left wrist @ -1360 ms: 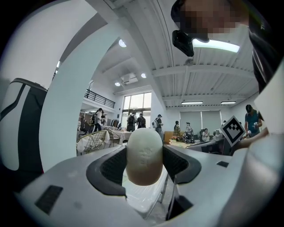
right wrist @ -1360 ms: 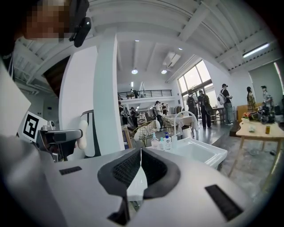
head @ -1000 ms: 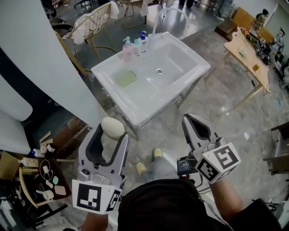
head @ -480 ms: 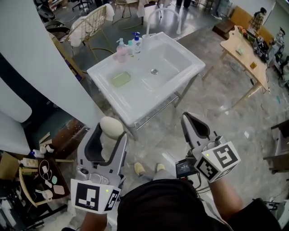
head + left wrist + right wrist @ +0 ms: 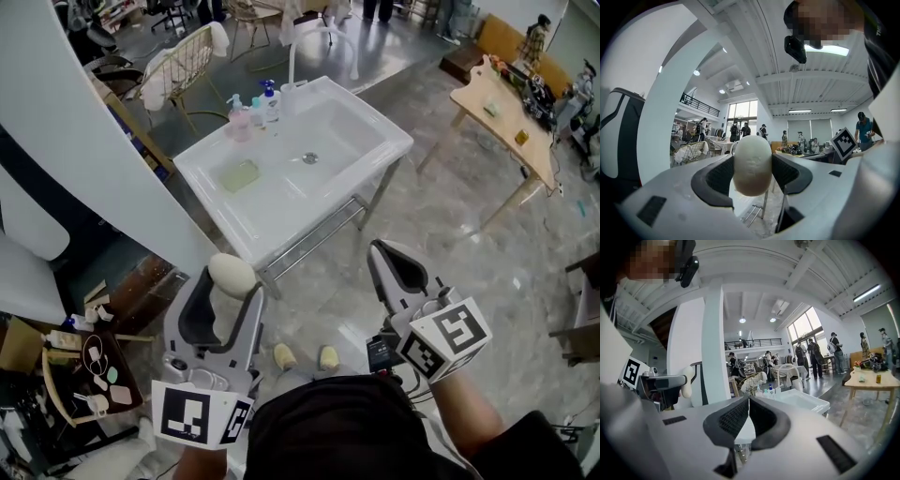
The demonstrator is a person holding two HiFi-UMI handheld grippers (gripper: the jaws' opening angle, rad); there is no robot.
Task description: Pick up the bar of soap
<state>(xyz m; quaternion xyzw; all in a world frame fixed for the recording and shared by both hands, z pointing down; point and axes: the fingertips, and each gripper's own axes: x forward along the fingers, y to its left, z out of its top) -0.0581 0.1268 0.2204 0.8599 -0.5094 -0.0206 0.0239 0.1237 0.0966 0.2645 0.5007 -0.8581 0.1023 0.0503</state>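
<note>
A cream oval bar of soap (image 5: 231, 275) (image 5: 752, 164) is pinched between the two jaws of my left gripper (image 5: 232, 284) (image 5: 752, 172), held up in the air well short of the white sink (image 5: 361, 112). In the right gripper view the soap (image 5: 686, 380) shows at the left, in the other gripper. My right gripper (image 5: 378, 251) (image 5: 748, 405) is held at about the same height to the right, jaws pressed together with nothing between them.
A green pad (image 5: 240, 175) lies on the sink's left ledge, with pump bottles (image 5: 251, 105) at its back corner. A white pillar (image 5: 75, 141) stands at the left, a wooden table (image 5: 511, 112) at the right, and floor clutter (image 5: 84, 366) at lower left.
The sink has slid up and left in the head view and looks farther off. Both grippers keep their pose, the left still holding the soap.
</note>
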